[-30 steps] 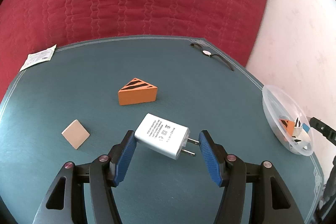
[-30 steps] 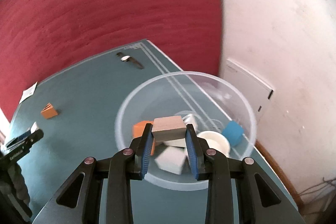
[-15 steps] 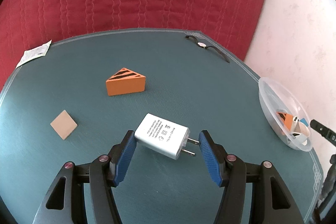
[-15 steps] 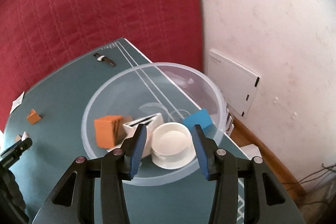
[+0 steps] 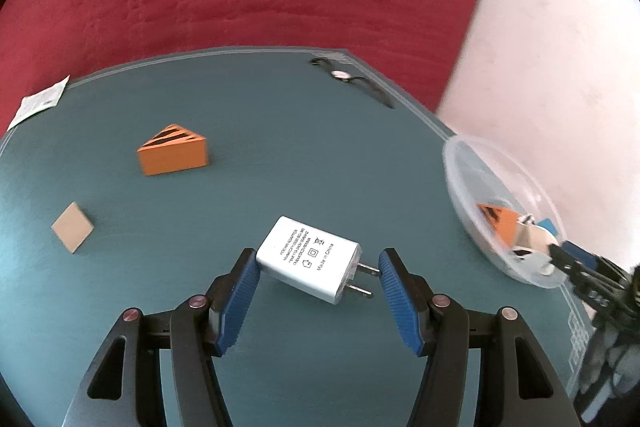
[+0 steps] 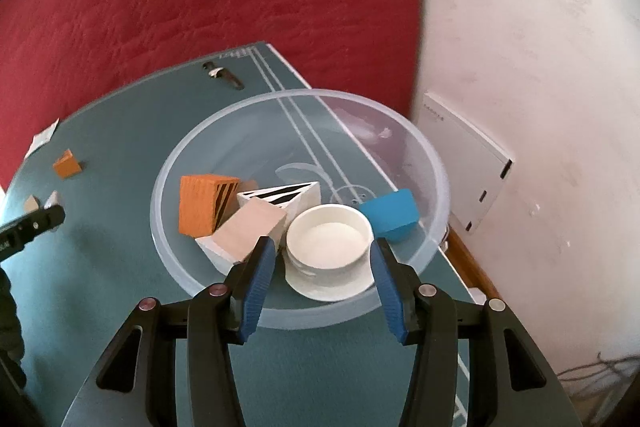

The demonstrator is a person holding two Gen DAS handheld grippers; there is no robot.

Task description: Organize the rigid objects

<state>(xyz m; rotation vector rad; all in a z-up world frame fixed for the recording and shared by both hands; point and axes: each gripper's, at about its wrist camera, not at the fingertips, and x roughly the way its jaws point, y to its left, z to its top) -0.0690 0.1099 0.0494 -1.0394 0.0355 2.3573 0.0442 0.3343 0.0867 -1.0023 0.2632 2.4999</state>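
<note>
On the teal table [image 5: 280,131], going left to right, lie one paper packet [image 5: 39,103] at the far left edge, one tan square tile [image 5: 72,226], one orange striped wedge [image 5: 173,155], one white power adapter [image 5: 310,259], one wristwatch [image 5: 352,83] at the far edge, and one clear plastic bowl [image 6: 248,315] at the right edge.

The left gripper [image 5: 316,277] has its blue fingers spread, the adapter lying between them with its prongs pointing right; the left pad looks to touch the adapter's corner, the right one stands just off the prongs. A second ago the wedge and tile sat nearer and further right in this view.

The right gripper [image 6: 322,261] hangs over the bowl's near rim with fingers parted and empty; a second ago they clamped a tan block [image 6: 252,229], which now lies in the bowl.

The bowl holds five things: an orange striped block [image 6: 202,205], the tan block, a white striped wedge [image 6: 288,197], a white round tub [image 6: 329,250] and a blue block [image 6: 389,215].
</note>
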